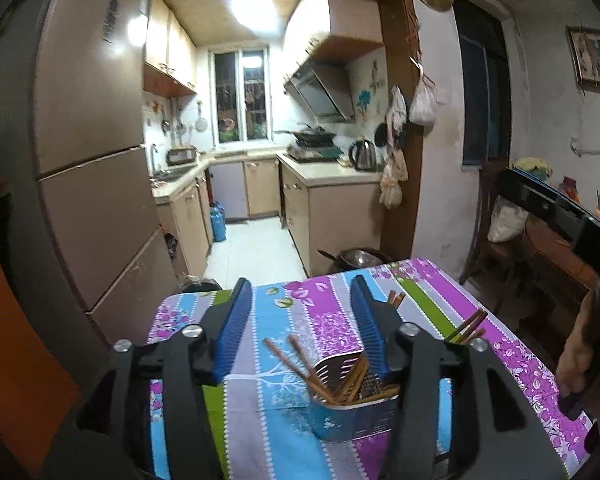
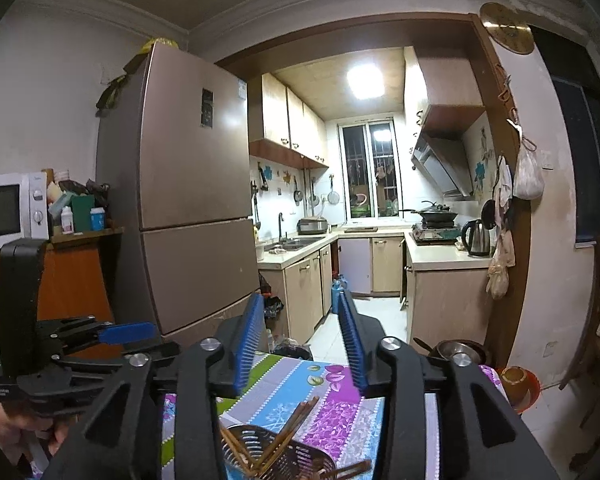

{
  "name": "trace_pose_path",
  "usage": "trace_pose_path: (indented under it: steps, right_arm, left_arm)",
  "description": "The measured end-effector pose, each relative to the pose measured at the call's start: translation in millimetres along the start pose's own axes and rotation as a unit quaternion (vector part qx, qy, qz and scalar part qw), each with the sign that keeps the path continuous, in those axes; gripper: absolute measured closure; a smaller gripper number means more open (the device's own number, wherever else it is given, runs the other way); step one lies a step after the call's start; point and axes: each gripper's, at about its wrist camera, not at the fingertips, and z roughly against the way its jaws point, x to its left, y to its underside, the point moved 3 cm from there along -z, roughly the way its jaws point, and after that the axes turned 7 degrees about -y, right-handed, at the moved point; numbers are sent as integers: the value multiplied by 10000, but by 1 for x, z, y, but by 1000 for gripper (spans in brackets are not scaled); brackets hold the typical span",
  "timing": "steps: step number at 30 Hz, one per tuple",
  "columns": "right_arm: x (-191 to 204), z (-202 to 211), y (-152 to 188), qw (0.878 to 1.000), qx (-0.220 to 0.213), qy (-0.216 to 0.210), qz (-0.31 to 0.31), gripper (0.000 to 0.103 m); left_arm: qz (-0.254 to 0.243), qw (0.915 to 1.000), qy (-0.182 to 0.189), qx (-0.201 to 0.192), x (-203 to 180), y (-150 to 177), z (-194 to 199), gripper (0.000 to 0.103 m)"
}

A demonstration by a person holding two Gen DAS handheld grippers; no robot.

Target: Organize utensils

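The holder point(image 1: 354, 404) of chopsticks point(image 1: 320, 376) stands on the counter point(image 1: 260, 320), its right side hidden behind the left tool point(image 1: 302, 312). The right view crops its base. Both tools, including the right tool point(image 2: 300, 332), are released and empty.

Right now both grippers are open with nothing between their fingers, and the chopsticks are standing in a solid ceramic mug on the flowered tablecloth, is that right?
Not quite. The chopsticks stand in a perforated metal holder, not a solid ceramic mug; the left wrist view shows its punched holes. The rest holds: left gripper and right gripper are open and empty, over the flowered tablecloth.
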Motion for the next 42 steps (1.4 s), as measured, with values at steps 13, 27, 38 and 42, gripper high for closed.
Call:
trace_pose_path:
  steps: [13,27,38,42]
  right_arm:
    - [69,129,80,9994,-127,301,146,5]
    - [110,173,160,9965,576,600,-106,5]
    - [116,199,169,9949,453,896,-131,5]
    - [118,209,169,9949,380,921,-130,5]
  left_arm:
    - [272,9977,-322,-524,6,105,107,6]
    - [554,9978,-282,-215,6,183,147,6]
    - [538,9977,-275,-309,-1,194,168,6]
    - [521,9976,-256,-377,-9,196,176,6]
